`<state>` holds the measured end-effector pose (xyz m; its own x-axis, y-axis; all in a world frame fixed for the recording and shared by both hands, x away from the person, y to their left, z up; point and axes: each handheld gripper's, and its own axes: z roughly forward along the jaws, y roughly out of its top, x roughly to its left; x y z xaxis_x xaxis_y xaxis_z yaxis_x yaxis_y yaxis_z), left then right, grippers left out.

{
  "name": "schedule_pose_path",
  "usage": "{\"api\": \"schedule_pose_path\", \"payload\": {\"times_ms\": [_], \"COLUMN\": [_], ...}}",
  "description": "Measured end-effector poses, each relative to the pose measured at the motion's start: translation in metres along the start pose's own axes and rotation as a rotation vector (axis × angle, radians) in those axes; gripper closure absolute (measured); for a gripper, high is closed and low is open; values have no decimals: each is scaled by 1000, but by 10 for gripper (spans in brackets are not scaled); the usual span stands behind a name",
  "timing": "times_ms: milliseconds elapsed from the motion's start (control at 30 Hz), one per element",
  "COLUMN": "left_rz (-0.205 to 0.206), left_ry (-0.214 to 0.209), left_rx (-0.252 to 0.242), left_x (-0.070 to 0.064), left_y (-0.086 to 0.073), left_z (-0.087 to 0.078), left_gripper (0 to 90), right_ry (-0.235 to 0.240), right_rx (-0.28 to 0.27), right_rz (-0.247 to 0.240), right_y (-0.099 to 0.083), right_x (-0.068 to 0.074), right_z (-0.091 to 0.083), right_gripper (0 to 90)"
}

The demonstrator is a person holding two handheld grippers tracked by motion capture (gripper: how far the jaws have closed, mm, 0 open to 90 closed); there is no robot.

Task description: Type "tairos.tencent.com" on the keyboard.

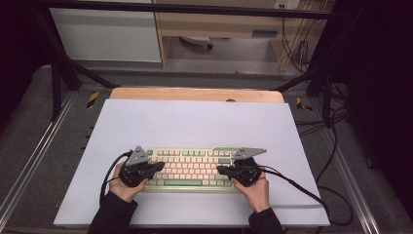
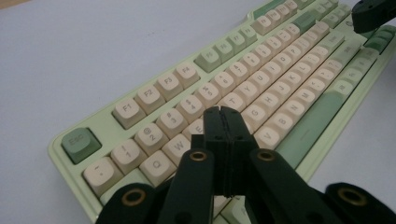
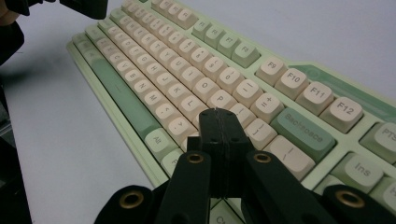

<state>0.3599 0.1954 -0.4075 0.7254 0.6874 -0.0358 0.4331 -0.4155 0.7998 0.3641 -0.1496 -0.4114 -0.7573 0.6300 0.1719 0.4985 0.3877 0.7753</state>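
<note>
A pale green keyboard (image 1: 187,168) with cream keys lies near the front middle of the white worktop (image 1: 195,122). The left gripper (image 2: 223,112) hangs over the keyboard's left end, its fingers pressed together with nothing between them, tips above the Q-W-E keys. The right gripper (image 3: 218,113) hangs over the right end, fingers likewise clenched and empty, tips near the P key and just short of the green Backspace key (image 3: 303,133). A hand holds each gripper from the front edge
</note>
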Motion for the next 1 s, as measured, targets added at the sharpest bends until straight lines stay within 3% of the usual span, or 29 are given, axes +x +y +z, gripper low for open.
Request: {"api": "schedule_pose_path", "payload": {"times_ms": [333, 600, 1000], "left_rz": [6, 10, 17], "left_ry": [-3, 20, 15], "left_rx": [17, 48, 55], "left_x": [-4, -3, -4], "left_y": [14, 10, 6], "left_z": [24, 36, 43], "left_gripper": [900, 900, 900], "right_ry": [2, 6, 11], "right_rx": [-6, 0, 0], "right_rz": [-1, -1, 3], "right_y": [-3, -4, -5], "right_x": [-1, -1, -1], "right_z": [-4, -2, -2], "right_gripper": [900, 900, 900]}}
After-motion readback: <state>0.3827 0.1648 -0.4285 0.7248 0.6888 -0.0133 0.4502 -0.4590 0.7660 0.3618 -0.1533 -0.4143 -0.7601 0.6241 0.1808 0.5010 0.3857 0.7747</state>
